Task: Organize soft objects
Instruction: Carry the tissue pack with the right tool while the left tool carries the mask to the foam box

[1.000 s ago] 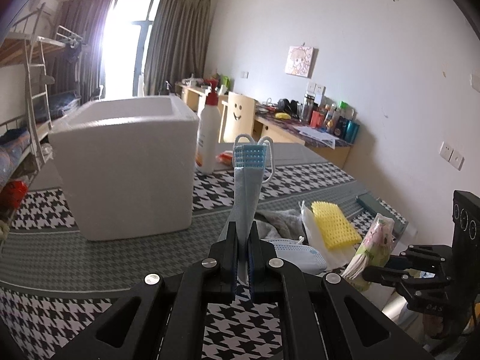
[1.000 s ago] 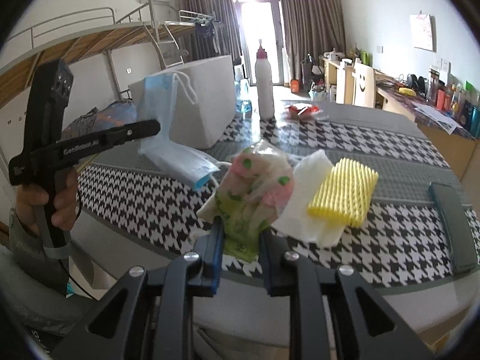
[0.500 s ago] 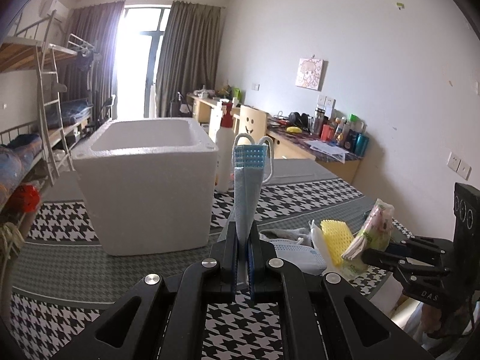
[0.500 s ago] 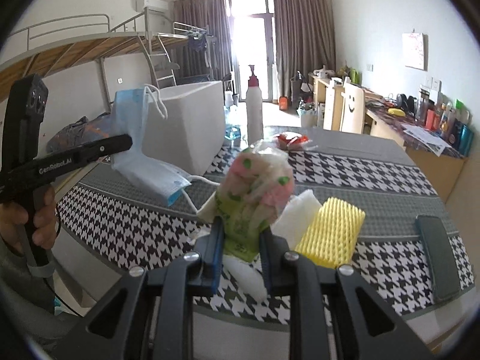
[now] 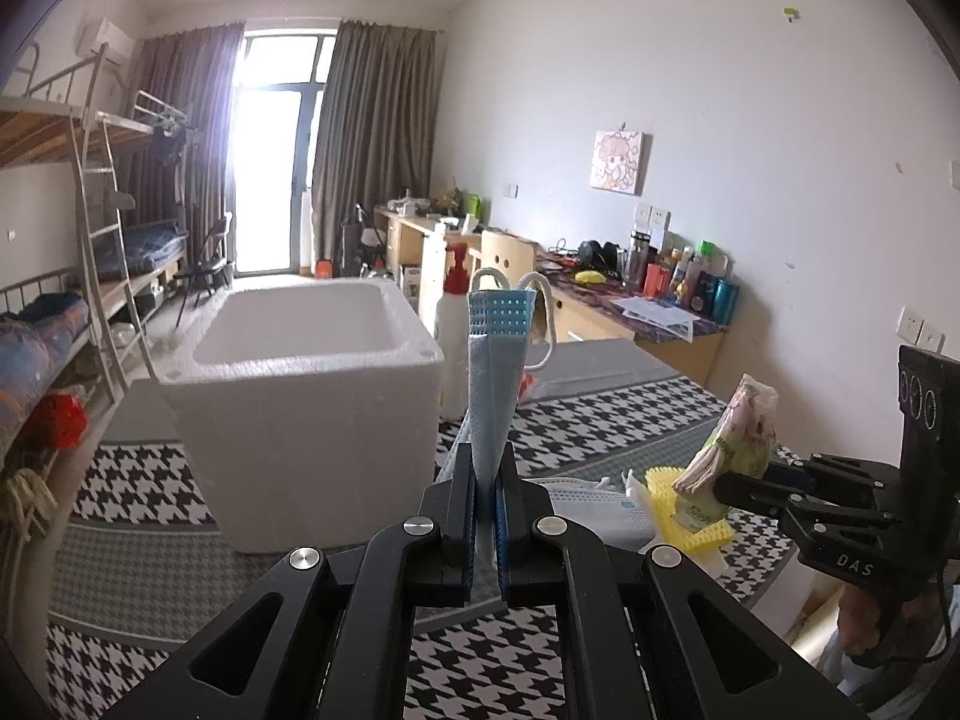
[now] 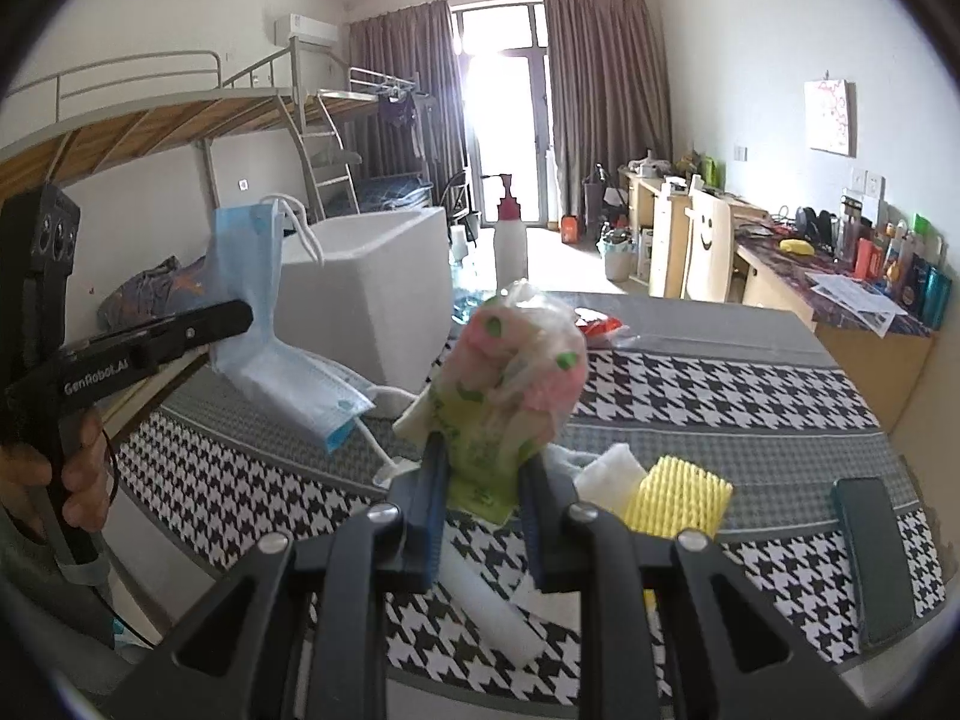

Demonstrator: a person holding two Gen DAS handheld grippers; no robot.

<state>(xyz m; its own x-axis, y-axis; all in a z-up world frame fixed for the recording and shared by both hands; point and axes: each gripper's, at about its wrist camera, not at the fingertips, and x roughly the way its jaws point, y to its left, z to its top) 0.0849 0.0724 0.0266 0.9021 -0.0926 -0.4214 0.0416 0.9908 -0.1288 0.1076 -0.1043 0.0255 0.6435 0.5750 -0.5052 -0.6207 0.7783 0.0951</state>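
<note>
While the blue mask point(image 5: 497, 384) stands upright, folded, its ear loops at the top, the left hand-held gripper point(image 5: 485, 480) pinches its lower end with jaws pressed together; in the right view this mask point(image 6: 249, 276) hangs above the surface's near left edge, held off it. A second mask point(image 6: 306, 387) droops from it down to the surface point(image 6: 690, 384), its loops trailing on the houndstooth cloth. The right hand-held gripper point(image 6: 483, 480) is clamped on a floral packet point(image 6: 510, 384) wrapped in clear plastic, jaws partly apart around it, and the packet point(image 5: 741, 438) is lifted clear of the cloth. Below it lie a yellow sponge point(image 6: 678, 495) and a white pad point(image 6: 606, 471), touching each other. A white foam box point(image 5: 300, 414), open at the top, sits on the surface behind the masks, with a red-capped bottle point(image 6: 510, 240) just beyond it. A dark flat case point(image 6: 870, 558) lies near the surface's right edge.
</note>
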